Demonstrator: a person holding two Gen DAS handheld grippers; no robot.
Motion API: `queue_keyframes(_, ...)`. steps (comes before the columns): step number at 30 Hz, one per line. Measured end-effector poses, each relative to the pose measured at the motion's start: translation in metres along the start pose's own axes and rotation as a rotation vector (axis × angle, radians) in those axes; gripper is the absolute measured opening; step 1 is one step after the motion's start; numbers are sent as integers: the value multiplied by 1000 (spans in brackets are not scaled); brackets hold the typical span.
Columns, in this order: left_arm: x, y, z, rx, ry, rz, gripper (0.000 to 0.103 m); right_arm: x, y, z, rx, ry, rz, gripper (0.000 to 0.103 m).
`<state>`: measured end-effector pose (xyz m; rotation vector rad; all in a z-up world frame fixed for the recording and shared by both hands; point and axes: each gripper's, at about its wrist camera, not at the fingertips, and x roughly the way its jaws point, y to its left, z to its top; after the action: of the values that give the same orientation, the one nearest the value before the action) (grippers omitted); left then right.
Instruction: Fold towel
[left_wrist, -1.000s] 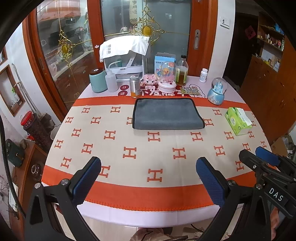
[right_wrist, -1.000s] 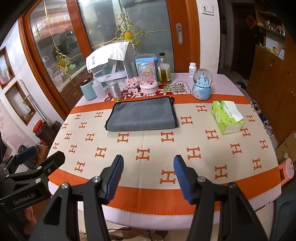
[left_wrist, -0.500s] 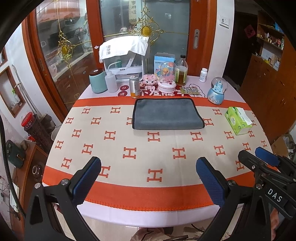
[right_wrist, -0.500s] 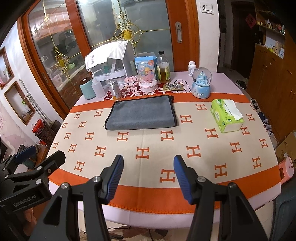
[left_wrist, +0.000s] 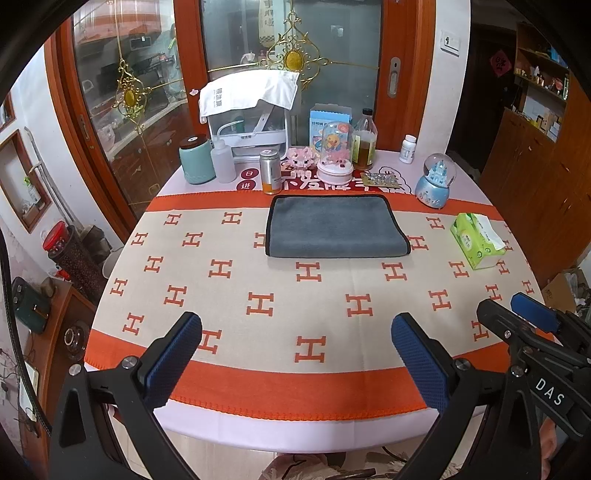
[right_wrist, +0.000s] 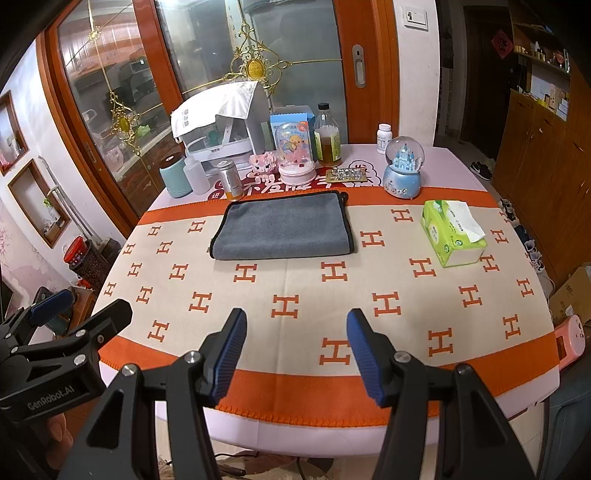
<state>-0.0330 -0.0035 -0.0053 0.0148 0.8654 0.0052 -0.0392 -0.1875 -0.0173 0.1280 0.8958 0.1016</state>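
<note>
Grey towel (left_wrist: 336, 226) lying flat on the worktop (left_wrist: 280, 387), apparently already doubled over, though layers hard to make out. Just behind the towel, a metal can (left_wrist: 270, 171) and a snow globe (left_wrist: 436, 181); right of the towel, a green tissue pack (left_wrist: 476, 240). Left gripper (left_wrist: 295, 354) spread wide, empty, well short of the towel. Right gripper (right_wrist: 295, 350) likewise parted, holding nothing, near the worktop's front edge.

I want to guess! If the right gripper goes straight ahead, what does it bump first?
Probably the tablecloth: the open right gripper points down at bare cloth short of the towel. Depth is hard to judge.
</note>
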Motion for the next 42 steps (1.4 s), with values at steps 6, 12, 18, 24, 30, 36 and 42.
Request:
queue_keyframes(6,1,1,0,-1,1,1,102,1,0,0,-1,0,0,57)
queue_keyframes(12,0,1,0,-1,1,1,102,1,0,0,-1,0,-1,57)
queue_keyframes(18,0,1,1,0,1,1,102,2,1,1,-3,0,-2,57)
queue_keyframes(24,1,1,1,0,3,0,102,2,1,1,-2,-1,-1,57)
queue_keyframes(30,0,5,-2,0,7,3,102,2,2,1,-1,1,-1,57)
queue_keyframes(36,1,4,0,-1,8,3,102,2,2,1,-2,1,-1,57)
queue_keyframes(42,1,3,1,-1,8,3,102,2,3,1,-3,1,-2,57)
